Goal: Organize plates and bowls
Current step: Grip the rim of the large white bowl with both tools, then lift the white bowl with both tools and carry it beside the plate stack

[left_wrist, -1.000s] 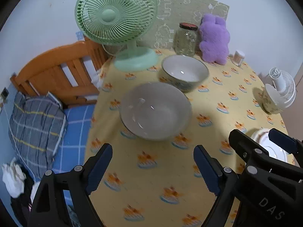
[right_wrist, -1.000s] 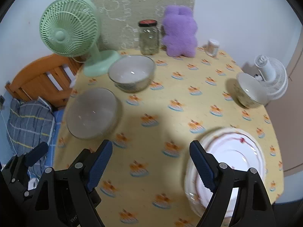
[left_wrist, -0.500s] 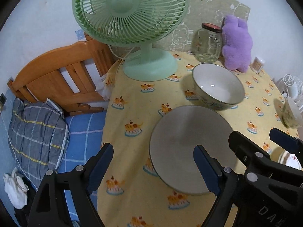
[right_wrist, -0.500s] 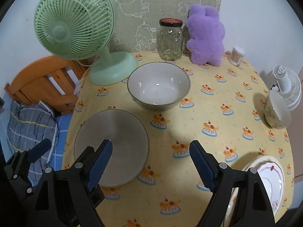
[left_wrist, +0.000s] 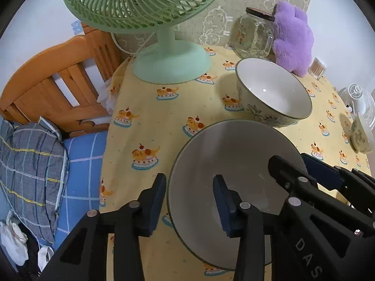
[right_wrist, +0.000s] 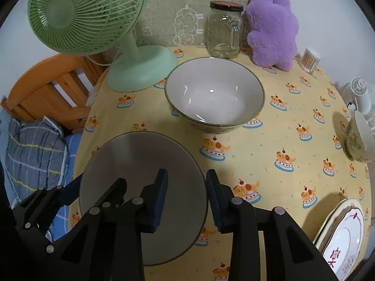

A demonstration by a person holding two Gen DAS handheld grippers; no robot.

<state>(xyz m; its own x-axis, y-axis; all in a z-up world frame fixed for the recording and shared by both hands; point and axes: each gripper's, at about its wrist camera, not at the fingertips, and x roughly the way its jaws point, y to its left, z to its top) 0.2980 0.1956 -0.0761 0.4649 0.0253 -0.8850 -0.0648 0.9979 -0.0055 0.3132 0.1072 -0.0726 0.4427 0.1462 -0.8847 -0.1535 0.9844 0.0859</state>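
A grey-white bowl point(left_wrist: 236, 154) point(right_wrist: 140, 161) sits near the table's left front edge. My left gripper point(left_wrist: 188, 202) straddles its left rim, one finger outside, one inside, with a gap. My right gripper point(right_wrist: 187, 199) straddles its right rim the same way. A second bowl with a leaf pattern point(left_wrist: 273, 93) point(right_wrist: 214, 93) stands behind it. A small patterned bowl point(left_wrist: 362, 135) point(right_wrist: 358, 138) is at the far right. A stack of plates point(right_wrist: 342, 236) lies at the front right.
A green fan point(left_wrist: 164, 46) point(right_wrist: 117, 37), a glass jar point(left_wrist: 254, 35) point(right_wrist: 225, 30), a purple plush toy point(left_wrist: 293, 37) point(right_wrist: 271, 25) and a small white fan point(right_wrist: 362, 93) stand along the back and right. A bed with a wooden headboard point(left_wrist: 54, 86) is left of the table.
Both grippers have moved forward and down onto the near bowl and have narrowed, so that each now straddles its rim.
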